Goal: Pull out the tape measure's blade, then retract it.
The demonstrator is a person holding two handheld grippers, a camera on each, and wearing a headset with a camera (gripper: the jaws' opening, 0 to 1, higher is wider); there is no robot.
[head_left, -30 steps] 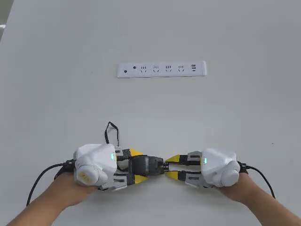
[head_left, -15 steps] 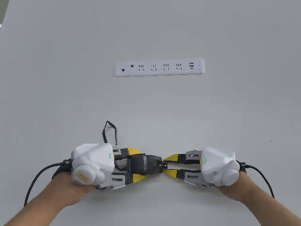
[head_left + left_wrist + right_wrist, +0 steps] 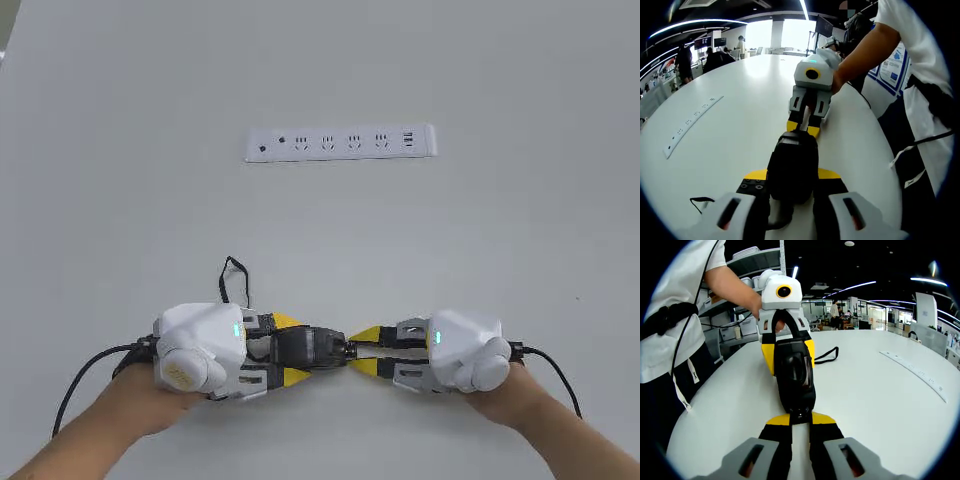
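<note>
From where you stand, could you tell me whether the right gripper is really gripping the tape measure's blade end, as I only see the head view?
Observer: The right gripper view shows the right gripper closed in on the mouth end of the tape measure. I see no blade drawn out between them.
Operator: Thank you. Is the left grip square?
Observer: In the left gripper view the left gripper clamps the tape measure on both flanks, with the yellow fingers against it.
Operator: Is anyone near the bench?
Observer: The left gripper view shows people standing at the far end of the room, well away from the table.
</note>
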